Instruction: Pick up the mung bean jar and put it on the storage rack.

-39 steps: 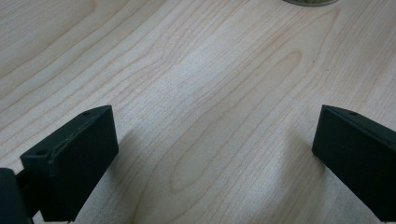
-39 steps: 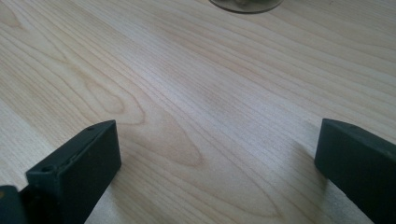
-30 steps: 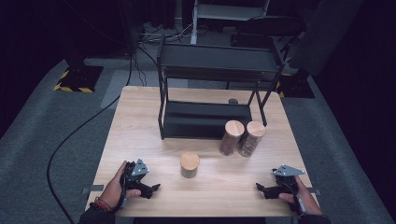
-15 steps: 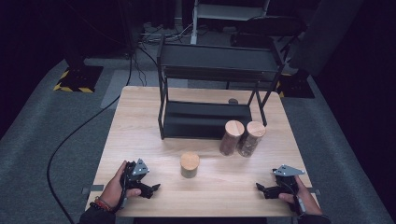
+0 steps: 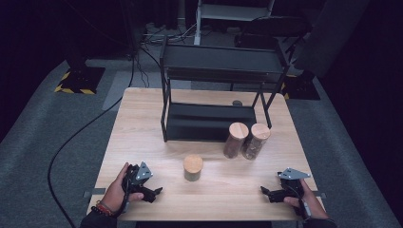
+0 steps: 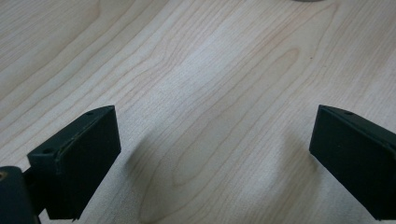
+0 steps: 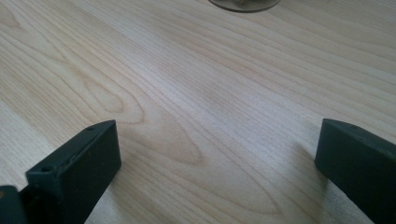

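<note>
Jar, short with a wooden lid, stands upright on the desk between my two claws, nearer my left one and touching neither. My left claw lies low on the desk near its front edge, pointing toward the jar; its jaws have just been closing a little but stand wide, with bare wood between them in the left gripper view. My right claw rests near the front right corner, pointing inward, jaws wide too and holding nothing. In the right gripper view a round glass base shows at the top edge. Two taller jars with wooden lids stand side by side, touching, just in front of the black shelf rack at the back of the desk.
</note>
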Tool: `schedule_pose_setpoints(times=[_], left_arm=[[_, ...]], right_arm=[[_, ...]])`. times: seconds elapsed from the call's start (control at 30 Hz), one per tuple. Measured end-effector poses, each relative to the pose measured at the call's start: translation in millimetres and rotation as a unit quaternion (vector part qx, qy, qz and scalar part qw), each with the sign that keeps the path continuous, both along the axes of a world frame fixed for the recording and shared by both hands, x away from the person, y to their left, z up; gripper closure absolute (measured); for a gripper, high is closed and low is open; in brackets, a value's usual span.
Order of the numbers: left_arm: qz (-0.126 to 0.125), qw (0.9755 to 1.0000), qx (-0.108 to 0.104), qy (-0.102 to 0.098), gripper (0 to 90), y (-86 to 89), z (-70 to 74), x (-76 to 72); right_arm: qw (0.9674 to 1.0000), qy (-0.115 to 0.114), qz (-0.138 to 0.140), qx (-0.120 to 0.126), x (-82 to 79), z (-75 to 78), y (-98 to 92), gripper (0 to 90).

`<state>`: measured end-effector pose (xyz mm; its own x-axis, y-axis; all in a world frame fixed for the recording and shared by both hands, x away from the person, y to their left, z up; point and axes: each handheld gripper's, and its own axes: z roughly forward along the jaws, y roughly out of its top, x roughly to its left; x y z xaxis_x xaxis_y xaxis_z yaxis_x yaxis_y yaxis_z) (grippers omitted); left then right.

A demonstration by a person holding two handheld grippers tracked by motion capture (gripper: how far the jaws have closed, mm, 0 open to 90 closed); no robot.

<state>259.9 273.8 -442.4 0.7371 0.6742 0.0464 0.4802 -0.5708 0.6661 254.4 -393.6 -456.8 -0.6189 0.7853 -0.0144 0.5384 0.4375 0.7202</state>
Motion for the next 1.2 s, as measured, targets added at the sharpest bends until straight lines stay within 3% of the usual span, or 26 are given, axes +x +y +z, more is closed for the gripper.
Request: schedule_pose_setpoints(times=[1.2], left_arm=[[-0.015,0.9988,-0.044,-0.019,1.7,-1.4,14.5,-11.8]], right_arm=[[1.0000,0.000,0.000,0.000,0.1,0.0,-0.2,0.1]])
